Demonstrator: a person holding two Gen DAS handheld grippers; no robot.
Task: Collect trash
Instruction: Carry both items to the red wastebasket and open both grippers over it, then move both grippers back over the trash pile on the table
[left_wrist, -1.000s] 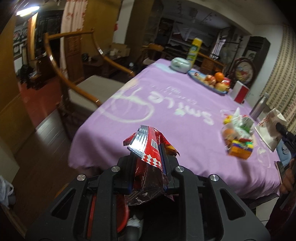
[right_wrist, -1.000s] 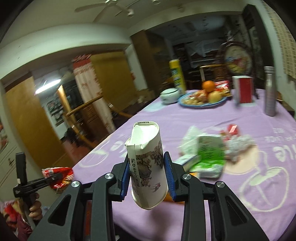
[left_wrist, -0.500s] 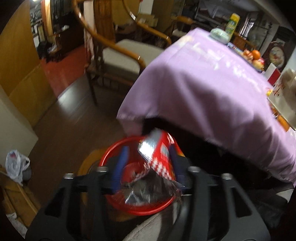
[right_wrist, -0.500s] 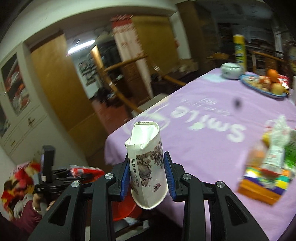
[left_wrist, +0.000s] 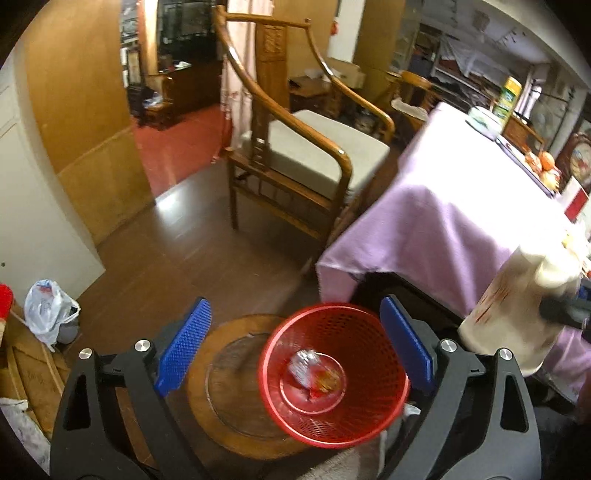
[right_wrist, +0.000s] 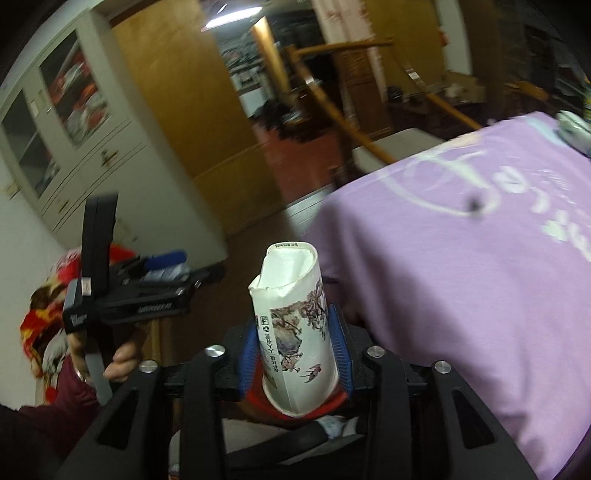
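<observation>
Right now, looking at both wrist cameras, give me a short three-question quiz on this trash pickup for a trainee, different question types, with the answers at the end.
1. True or false: the crumpled wrapper lies inside the red basket.
2. Multiple choice: what sits between the pads of the right gripper? A) an orange B) a crushed paper cup C) a plastic bag
3. Fill in: the left gripper, jaws opening with nothing between them, hangs above the ____.

Key: 1 true. 2 B; those jaws are opening too, the cup not yet dropped. 3 red basket.
</observation>
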